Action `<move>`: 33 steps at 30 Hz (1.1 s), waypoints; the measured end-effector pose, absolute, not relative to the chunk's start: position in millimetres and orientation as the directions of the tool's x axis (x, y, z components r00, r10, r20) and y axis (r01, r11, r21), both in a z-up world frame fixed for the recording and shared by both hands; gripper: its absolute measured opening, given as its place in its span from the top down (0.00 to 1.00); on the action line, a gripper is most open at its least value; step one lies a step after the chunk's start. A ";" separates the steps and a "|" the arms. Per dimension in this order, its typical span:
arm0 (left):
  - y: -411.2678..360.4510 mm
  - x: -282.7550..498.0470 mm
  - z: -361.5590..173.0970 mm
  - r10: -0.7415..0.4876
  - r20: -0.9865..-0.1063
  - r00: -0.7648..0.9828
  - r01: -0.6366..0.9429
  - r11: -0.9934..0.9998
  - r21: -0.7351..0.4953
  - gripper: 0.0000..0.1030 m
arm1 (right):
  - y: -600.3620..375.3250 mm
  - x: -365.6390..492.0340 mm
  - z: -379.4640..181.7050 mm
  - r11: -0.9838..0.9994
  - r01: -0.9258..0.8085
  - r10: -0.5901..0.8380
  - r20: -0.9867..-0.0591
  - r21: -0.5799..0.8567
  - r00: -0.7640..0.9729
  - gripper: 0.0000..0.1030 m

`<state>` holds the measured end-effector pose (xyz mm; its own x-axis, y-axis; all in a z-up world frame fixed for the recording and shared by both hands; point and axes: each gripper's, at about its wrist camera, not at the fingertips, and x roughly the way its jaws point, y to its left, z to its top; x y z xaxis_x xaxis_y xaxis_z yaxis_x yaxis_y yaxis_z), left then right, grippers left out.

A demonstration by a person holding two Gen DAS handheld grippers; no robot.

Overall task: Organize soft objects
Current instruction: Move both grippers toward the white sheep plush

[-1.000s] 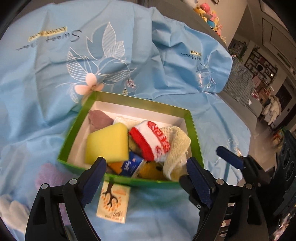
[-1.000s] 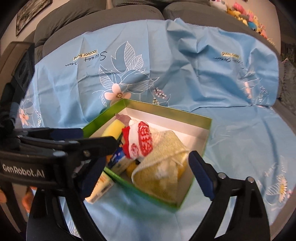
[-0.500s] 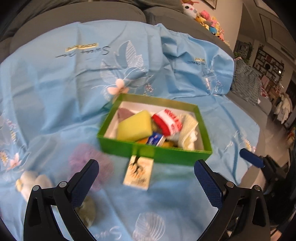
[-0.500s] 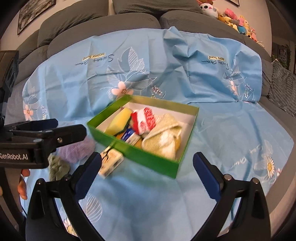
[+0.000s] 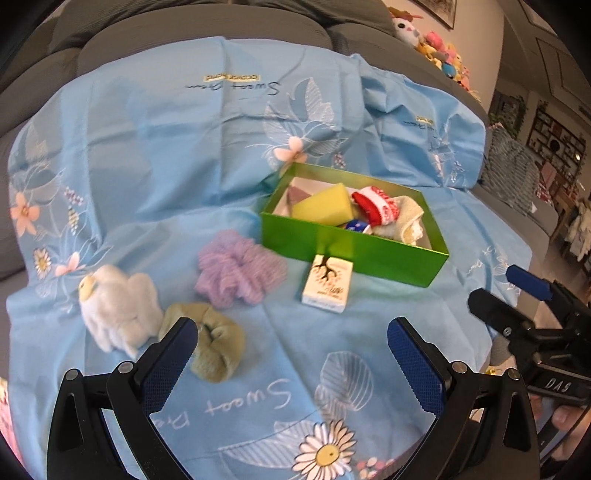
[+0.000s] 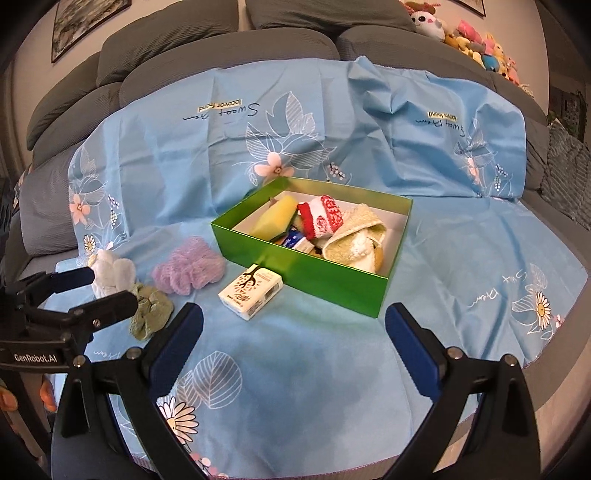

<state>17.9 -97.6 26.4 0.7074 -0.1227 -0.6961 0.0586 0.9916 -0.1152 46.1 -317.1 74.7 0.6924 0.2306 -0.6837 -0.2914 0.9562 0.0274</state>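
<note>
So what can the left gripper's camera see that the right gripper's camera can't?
Only the left wrist view shows the shelves in the room off to the right, and the right gripper from the side.

Only the right wrist view shows the framed picture on the wall above the sofa, and the left gripper from the side.

Both show the green box with the yellow sponge inside, the purple scrunchie, the white plush, the olive scrunchie, the small tissue pack and the blue sheet.
</note>
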 end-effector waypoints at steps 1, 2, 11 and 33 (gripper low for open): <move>-94.7 15.6 25.3 -0.121 -0.697 0.707 0.053 0.992 -0.118 0.01 | -316.3 44.1 75.9 0.956 -0.293 0.230 -0.682 0.024 0.694 0.04; -91.5 13.1 23.8 -0.119 -0.697 0.707 0.048 0.992 -0.121 0.01 | -314.4 41.1 77.1 0.955 -0.296 0.228 -0.679 0.017 0.698 0.04; -70.7 -0.9 17.0 -0.098 -0.690 0.718 0.015 0.992 -0.125 0.01 | -297.4 25.4 83.0 0.948 -0.315 0.213 -0.663 -0.036 0.717 0.04; 83.1 41.0 -31.4 -0.048 -0.733 0.679 -0.220 0.938 -0.266 0.01 | -137.8 29.4 7.5 0.725 -0.677 0.516 -0.750 0.126 0.413 0.04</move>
